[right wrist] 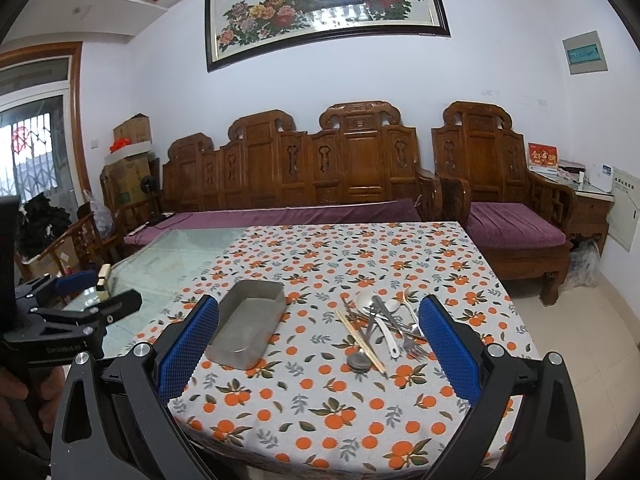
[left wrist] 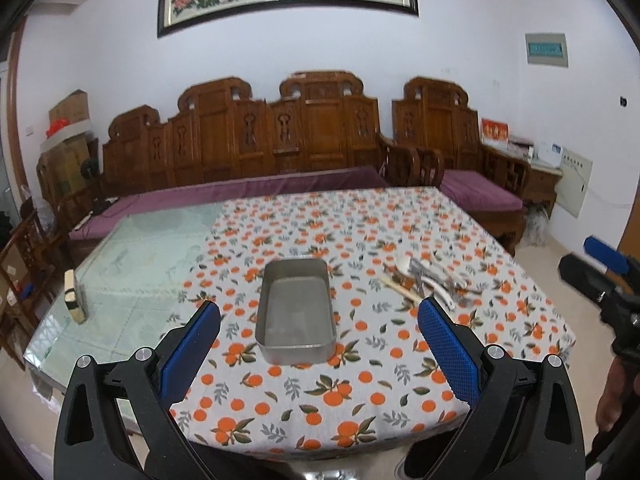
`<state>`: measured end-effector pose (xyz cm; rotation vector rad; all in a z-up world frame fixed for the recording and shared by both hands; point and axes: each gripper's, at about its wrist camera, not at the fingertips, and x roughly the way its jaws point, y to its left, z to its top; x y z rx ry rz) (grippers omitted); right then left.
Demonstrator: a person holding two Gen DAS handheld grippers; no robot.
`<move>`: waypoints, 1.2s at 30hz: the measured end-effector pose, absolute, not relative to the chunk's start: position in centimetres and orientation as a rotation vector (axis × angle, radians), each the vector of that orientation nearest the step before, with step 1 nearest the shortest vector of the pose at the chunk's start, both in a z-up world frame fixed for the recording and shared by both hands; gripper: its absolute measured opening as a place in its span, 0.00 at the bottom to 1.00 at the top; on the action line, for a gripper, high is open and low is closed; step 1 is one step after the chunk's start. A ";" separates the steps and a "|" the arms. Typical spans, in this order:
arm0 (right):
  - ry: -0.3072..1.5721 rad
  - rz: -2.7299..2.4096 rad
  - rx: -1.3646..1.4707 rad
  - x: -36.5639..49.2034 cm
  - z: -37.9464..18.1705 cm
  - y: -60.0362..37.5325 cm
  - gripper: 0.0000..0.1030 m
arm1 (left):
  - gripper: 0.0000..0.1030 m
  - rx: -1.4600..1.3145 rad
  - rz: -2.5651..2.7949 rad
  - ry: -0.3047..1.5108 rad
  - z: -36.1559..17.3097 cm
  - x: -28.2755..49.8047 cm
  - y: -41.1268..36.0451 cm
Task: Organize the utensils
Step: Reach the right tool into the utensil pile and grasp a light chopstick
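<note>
left tongs (left wrist: 319, 312) wide, holding nothing | right tongs (right wrist: 319, 308) wide, holding nothing | utensils (right wrist: 378, 322) beside tray (right wrist: 248, 322)

— What covers the table (right wrist: 168, 256)?
— An orange-print cloth (right wrist: 360, 412); its left side shows bare glass.
— On it?
— 1 metal tin (right wrist: 246, 326), a heap of utensils (right wrist: 380, 326) beside it, 1 small block (left wrist: 75, 296) on the glass.
</note>
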<state>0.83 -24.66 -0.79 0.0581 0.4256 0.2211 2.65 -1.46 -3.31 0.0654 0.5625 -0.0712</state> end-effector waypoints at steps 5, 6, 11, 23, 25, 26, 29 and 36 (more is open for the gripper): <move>0.455 0.204 0.061 2.4 -2.0 -25.5 0.95 | 0.93 0.073 -0.088 0.638 -5.4 4.4 -1.7; 0.461 0.200 0.060 2.8 -2.3 -25.7 0.94 | 0.93 0.076 -0.093 0.653 -5.8 4.8 -1.9; 0.489 0.199 0.043 5.2 -3.6 -26.5 0.84 | 0.93 0.077 -0.149 0.712 -7.5 6.3 -2.2; 0.656 0.249 -0.028 13.8 -9.1 -29.5 0.55 | 0.93 0.112 -0.244 0.798 -10.1 10.1 -3.9; 0.685 0.268 -0.040 14.7 -10.3 -29.7 0.50 | 0.93 0.127 -0.247 0.803 -10.1 10.8 -4.4; 0.704 0.282 -0.045 15.4 -11.2 -29.9 0.46 | 0.93 0.135 -0.246 0.800 -10.1 11.1 -4.6; 0.759 0.323 -0.025 17.0 -13.6 -30.6 0.41 | 0.93 0.133 -0.262 0.798 -10.4 12.0 -5.0; 0.875 0.354 -0.001 19.7 -18.1 -31.5 0.39 | 0.93 0.101 -0.289 0.800 -11.3 14.8 -6.4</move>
